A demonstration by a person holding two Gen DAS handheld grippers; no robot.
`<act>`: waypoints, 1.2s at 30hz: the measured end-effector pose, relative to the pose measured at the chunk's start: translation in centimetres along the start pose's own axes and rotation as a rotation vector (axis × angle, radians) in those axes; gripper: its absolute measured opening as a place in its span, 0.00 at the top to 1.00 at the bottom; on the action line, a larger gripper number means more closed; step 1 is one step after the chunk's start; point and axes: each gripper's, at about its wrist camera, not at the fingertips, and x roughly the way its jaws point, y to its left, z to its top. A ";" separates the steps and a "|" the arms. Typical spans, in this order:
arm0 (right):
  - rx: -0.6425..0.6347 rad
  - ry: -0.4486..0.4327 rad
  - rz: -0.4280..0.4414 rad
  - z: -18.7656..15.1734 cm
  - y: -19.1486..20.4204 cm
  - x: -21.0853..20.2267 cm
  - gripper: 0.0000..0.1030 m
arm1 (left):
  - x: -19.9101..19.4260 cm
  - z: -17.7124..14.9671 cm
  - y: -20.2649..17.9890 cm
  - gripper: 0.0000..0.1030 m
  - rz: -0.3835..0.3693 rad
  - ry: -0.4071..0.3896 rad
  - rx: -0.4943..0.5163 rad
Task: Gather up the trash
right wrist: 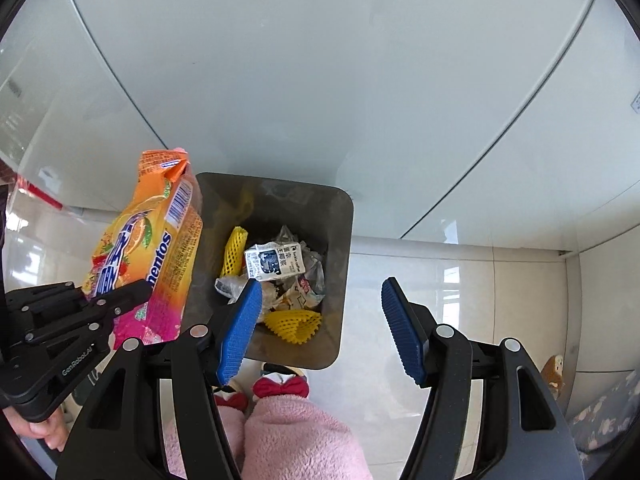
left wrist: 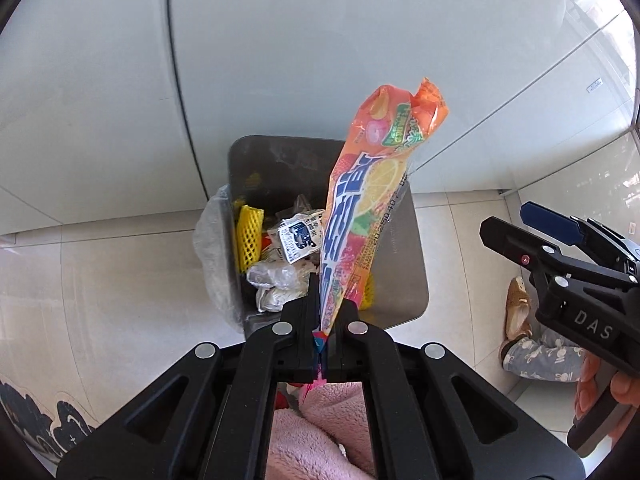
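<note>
Pale glossy floor tiles meet a white wall ahead of me, and a grey trash bin (left wrist: pixel 404 264) stands on the tiles against that wall. It already holds yellow foam netting (left wrist: pixel 249 236), a crushed little carton (right wrist: pixel 274 266) and crumpled plastic.

My left gripper (left wrist: pixel 329 320) is clamped on the bottom end of the candy bag (left wrist: pixel 372 200), an orange Mentos pack printed with fruit, its top torn open and its body flattened and creased. The bag's long axis runs straight out from my left fingertips, forward and up, so the torn end points away from me at the wall. From the left tool the open mouth of the bin lies just ahead and below, with the bag hanging over its near edge. In the right wrist view the same bag (right wrist: pixel 160 248) shows to the left of the bin's rim, so I judge it is over the bin's left side rather than its middle.

My right gripper (right wrist: pixel 320 328) has its blue pads (right wrist: pixel 240 332) spread wide and holds nothing; the bin lies ahead and below it, between the pads and a little left. The left hand is the one placed for the drop.
</note>
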 end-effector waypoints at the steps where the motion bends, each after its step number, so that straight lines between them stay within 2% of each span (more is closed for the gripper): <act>1: 0.006 -0.001 0.000 0.1 -0.1 0.0 0.38 | 0.2 0.2 0.1 1.00 0.003 0.005 0.002; 3: 0.020 0.001 0.001 0.2 -0.5 0.3 0.38 | 0.5 0.9 0.3 0.98 0.012 0.023 -0.001; 4: 0.029 0.003 0.003 0.2 -0.8 0.5 0.38 | 1.2 1.2 -1.1 0.96 0.015 0.027 -0.008; 6: 0.047 0.010 0.007 0.4 -1.2 0.9 0.38 | 1.9 2.6 -1.2 0.92 0.015 0.027 -0.006; 8: 0.061 0.014 0.010 0.6 -1.7 1.1 0.38 | 2.2 2.2 -1.0 0.82 0.017 0.039 0.004; 9: 0.068 0.021 0.009 0.8 -1.9 1.5 0.38 | 2.3 1.3 -0.8 0.74 0.019 0.044 0.010; 10: 0.075 0.031 0.010 1.0 -2.1 1.9 0.38 | 2.0 1.8 -0.9 0.66 0.022 0.052 0.013; 11: 0.083 0.042 0.008 1.2 -2.3 2.2 0.38 | 1.9 0.7 -1.3 0.61 0.018 0.055 0.010; 12: 0.091 0.053 0.006 1.5 -2.4 2.4 0.38 | 1.5 1.2 -1.1 0.53 0.011 0.057 0.010; 13: 0.096 0.063 0.006 1.8 -2.6 2.4 0.38 | 1.2 1.5 -1.2 0.50 0.011 0.055 0.013; 15: 0.100 0.076 -0.004 2.6 -2.7 1.9 0.35 | -1.0 2.7 -1.3 0.44 0.019 0.045 0.014; 16: 0.100 0.084 -0.010 3.1 -2.8 1.4 0.34 | -1.8 2.1 -1.7 0.42 0.017 0.042 0.009; 18: 0.108 0.099 -0.013 4.0 -2.9 0.0 0.33 | -5.2 3.2 -2.2 0.40 0.017 0.033 0.003; 21: 0.107 0.095 -0.011 5.8 -3.0 -4.6 0.28 | -11.3 4.7 -3.4 0.35 0.031 -0.005 0.016; 26: 0.102 0.038 -0.006 9.6 -3.6 -15.7 0.20 | -23.5 7.3 -6.0 0.26 0.066 -0.120 0.025; 30: 0.099 -0.057 -0.024 12.6 -4.5 -25.7 0.17 | -32.5 9.3 -8.5 0.18 0.087 -0.230 0.019; 32: 0.103 -0.125 -0.039 14.0 -5.1 -30.6 0.06 | -36.5 10.1 -9.7 0.12 0.096 -0.301 0.023; 33: 0.110 -0.162 -0.049 14.7 -5.5 -32.9 0.06 | -38.5 10.5 -10.3 0.07 0.096 -0.343 0.028; 36: 0.144 -0.269 -0.052 16.4 -7.3 -38.9 0.03 | -43.4 11.4 -12.2 0.08 0.100 -0.435 0.057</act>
